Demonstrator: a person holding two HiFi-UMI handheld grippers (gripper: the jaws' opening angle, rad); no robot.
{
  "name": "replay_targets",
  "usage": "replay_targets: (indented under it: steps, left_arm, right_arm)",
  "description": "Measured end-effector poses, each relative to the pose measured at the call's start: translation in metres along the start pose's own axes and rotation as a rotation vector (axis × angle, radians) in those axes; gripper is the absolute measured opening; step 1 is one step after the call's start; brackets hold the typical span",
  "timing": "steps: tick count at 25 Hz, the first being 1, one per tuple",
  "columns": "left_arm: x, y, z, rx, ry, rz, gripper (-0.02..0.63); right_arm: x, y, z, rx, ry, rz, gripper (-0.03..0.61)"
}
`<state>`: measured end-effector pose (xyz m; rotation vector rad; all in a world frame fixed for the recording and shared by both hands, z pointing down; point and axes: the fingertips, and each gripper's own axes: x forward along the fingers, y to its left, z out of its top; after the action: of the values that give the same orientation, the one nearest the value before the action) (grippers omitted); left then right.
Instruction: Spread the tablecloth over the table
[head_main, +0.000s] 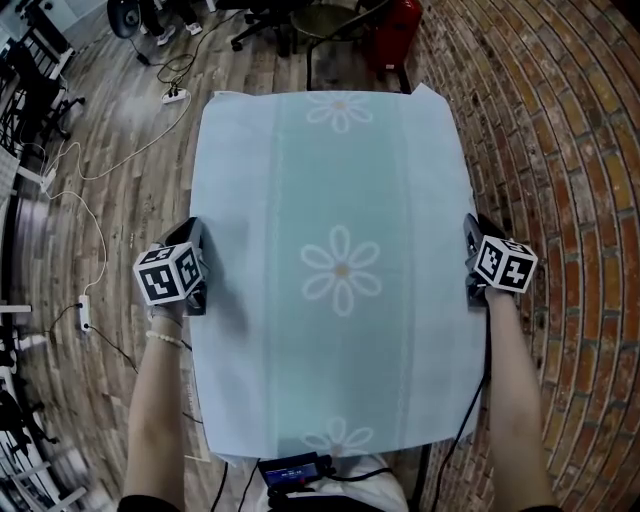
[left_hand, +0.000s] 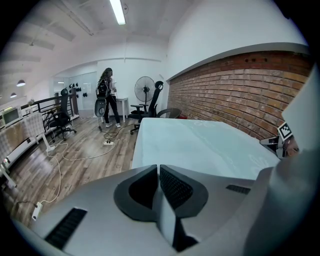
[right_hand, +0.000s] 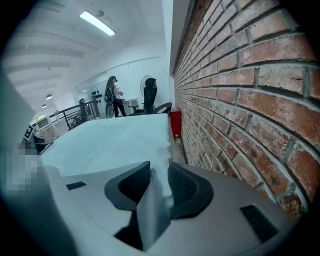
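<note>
At the table's mid-length, I've got the tablecloth (head_main: 340, 260) by both long edges. The left gripper (left_hand: 158, 175) is nearly closed on a thin hem, the right gripper (right_hand: 159, 172) approx. half-closed on a bunched fold. Cloth lies flat over the top, so prob. final squaring. Next: even tug, then release. Only the head view shows full coverage; only the gripper views show the pinches.

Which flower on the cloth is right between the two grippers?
The middle daisy, at the tablecloth's centre. The far daisy and the near daisy sit at the cloth's ends.
</note>
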<state>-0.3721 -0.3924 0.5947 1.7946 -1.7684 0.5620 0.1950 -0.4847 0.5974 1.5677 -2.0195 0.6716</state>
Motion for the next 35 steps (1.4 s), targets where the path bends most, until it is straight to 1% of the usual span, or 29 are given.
replay_targets:
  steps: [4, 8, 11, 13, 14, 15, 16, 18, 21, 26, 30, 35]
  left_arm:
    - [0.006, -0.003, 0.003, 0.002, -0.001, -0.007, 0.031]
    - [0.002, -0.003, 0.004, 0.030, -0.002, 0.022, 0.031]
    - [-0.011, -0.008, 0.006, 0.059, 0.001, 0.019, 0.032]
    - [-0.025, -0.008, 0.011, 0.070, -0.020, 0.025, 0.032]
    - [-0.032, -0.010, 0.013, 0.075, -0.031, 0.025, 0.031]
    - [-0.040, -0.016, 0.014, 0.087, -0.036, 0.016, 0.030]
    - [-0.048, -0.024, 0.014, 0.108, -0.038, -0.002, 0.018]
    - [-0.066, -0.042, 0.019, 0.158, -0.053, -0.043, 0.014]
    - [-0.099, -0.067, 0.030, 0.190, -0.106, -0.078, 0.015]
    - [-0.154, -0.119, 0.039, 0.264, -0.178, -0.121, 0.014]
    - [-0.204, -0.158, 0.045, 0.325, -0.242, -0.139, 0.014]
    - [-0.263, -0.191, 0.042, 0.371, -0.309, -0.144, 0.014]
  right_arm:
    - [0.005, -0.004, 0.002, 0.000, 0.001, 0.002, 0.135]
    - [0.003, -0.005, 0.004, -0.076, 0.011, -0.018, 0.138]
    - [-0.014, -0.008, 0.013, -0.105, -0.022, -0.035, 0.137]
    - [-0.029, -0.011, 0.018, -0.107, -0.050, -0.045, 0.112]
    - [-0.038, -0.014, 0.019, -0.114, -0.063, -0.051, 0.090]
    - [-0.048, -0.016, 0.019, -0.121, -0.075, -0.054, 0.075]
    - [-0.059, -0.017, 0.018, -0.123, -0.090, -0.051, 0.071]
    - [-0.083, -0.014, 0.023, -0.117, -0.132, -0.035, 0.059]
    - [-0.120, 0.000, 0.031, -0.115, -0.182, 0.000, 0.051]
    - [-0.176, 0.039, 0.033, -0.185, -0.239, 0.084, 0.049]
    - [-0.221, 0.064, 0.035, -0.193, -0.296, 0.129, 0.048]
    - [-0.276, 0.084, 0.030, -0.246, -0.358, 0.168, 0.044]
